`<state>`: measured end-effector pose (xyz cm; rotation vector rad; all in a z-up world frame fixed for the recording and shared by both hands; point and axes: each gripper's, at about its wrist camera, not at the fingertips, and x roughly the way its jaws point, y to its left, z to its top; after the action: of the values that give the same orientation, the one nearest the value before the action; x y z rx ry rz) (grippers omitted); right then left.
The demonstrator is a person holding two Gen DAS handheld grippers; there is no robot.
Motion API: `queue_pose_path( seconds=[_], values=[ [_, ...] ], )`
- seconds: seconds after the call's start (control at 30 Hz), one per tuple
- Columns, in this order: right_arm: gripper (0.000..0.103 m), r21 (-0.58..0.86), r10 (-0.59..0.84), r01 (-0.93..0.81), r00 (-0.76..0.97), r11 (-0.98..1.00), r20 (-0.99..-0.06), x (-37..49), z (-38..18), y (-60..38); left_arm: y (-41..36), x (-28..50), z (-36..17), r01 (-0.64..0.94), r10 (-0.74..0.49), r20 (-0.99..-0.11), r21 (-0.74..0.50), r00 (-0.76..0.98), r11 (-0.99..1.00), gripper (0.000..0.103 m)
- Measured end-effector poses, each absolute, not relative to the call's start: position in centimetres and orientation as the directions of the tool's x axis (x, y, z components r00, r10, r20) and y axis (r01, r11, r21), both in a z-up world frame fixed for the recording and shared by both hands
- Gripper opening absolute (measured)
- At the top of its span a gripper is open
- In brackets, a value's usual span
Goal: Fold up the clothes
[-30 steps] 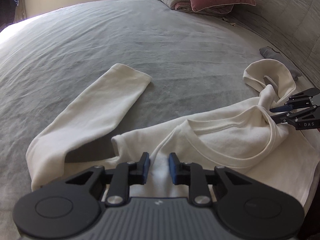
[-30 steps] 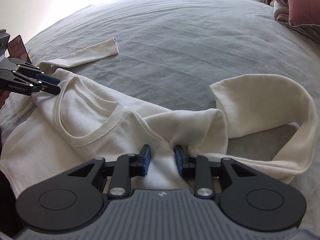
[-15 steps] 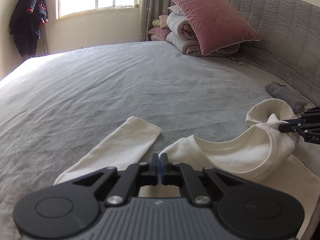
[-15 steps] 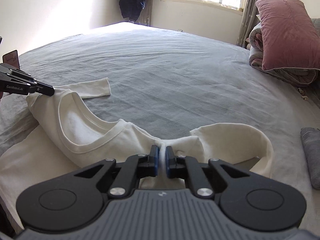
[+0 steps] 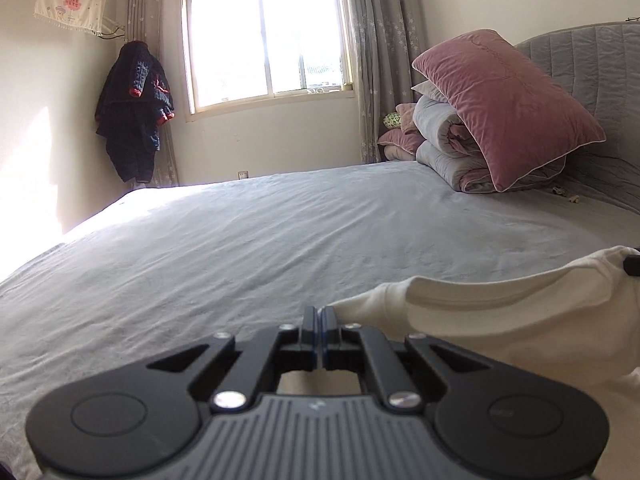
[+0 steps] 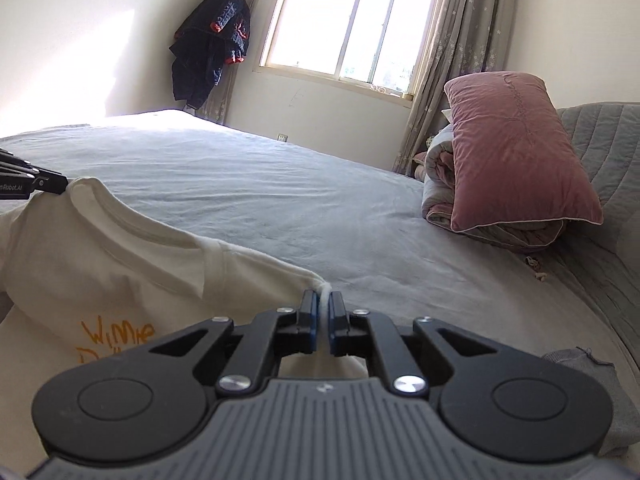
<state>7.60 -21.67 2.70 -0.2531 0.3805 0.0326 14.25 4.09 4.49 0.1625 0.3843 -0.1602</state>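
The cream shirt hangs stretched between the two grippers above the grey bed, its shoulder line running side to side from one gripper to the other, collar up and the orange-lettered front facing the right wrist camera. The left gripper is closed tight on one shoulder; the right gripper is pinched on the other, a thin fold of fabric showing between its pads. Half a second ago the shirt still lay partly on the bed with a sleeve spread flat; now it is raised higher and both views look across the room at the window.
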Motion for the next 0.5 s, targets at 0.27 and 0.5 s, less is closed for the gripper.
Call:
queue_pose_path(
  seconds=[0.27, 0.5],
  values=[
    [0.006, -0.253, -0.09, -0.009, 0.922, 0.967, -0.376, 15.3, 0.8, -22.6, 1.3, 21.7, 1.2, 0.151, -0.07, -0.431, 0.156, 0.9, 0.976, 0.002],
    [0.006, -0.215, -0.114, 0.008, 0.868, 0.976, -0.484, 21.1, -3.1, -23.7, -0.4, 26.6, -3.3, 0.147, -0.044, -0.491, 0.173, 0.87, 0.974, 0.002]
  ],
)
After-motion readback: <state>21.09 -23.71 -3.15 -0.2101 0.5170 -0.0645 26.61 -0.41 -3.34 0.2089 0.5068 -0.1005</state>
